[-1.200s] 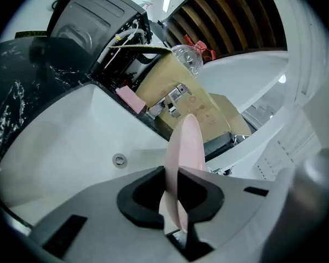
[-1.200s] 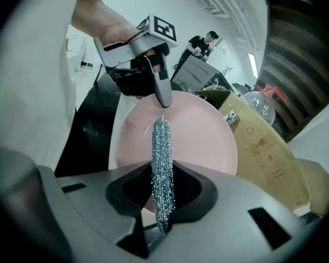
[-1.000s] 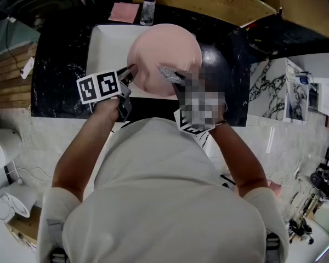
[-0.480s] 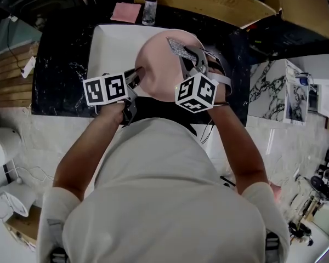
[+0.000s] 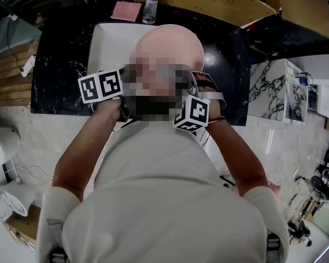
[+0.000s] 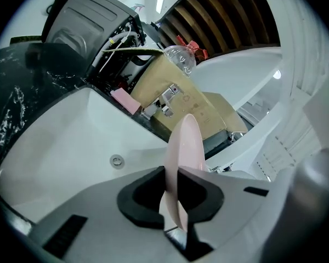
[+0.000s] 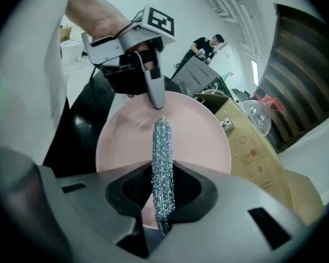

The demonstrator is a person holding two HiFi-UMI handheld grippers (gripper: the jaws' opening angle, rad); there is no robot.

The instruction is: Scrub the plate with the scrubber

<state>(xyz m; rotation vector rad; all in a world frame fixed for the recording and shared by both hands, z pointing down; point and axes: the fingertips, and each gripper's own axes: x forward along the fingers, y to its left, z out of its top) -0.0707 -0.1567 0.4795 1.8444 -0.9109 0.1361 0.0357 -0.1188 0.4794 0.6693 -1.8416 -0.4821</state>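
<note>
Overhead, plate (image 5: 170, 41) half obscured

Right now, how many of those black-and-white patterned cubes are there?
2. One cube rides the left gripper left of the plate; the other cube rides the right gripper, nearer the person.

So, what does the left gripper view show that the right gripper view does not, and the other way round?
Only the left gripper view: the white sink with its drain, and a pink pad behind it. Only the right gripper view: the scrubber clamped in the right gripper, and the left gripper gripping the rim of the plate. Both: that pink plate, the cardboard box and the clear bottle.
</note>
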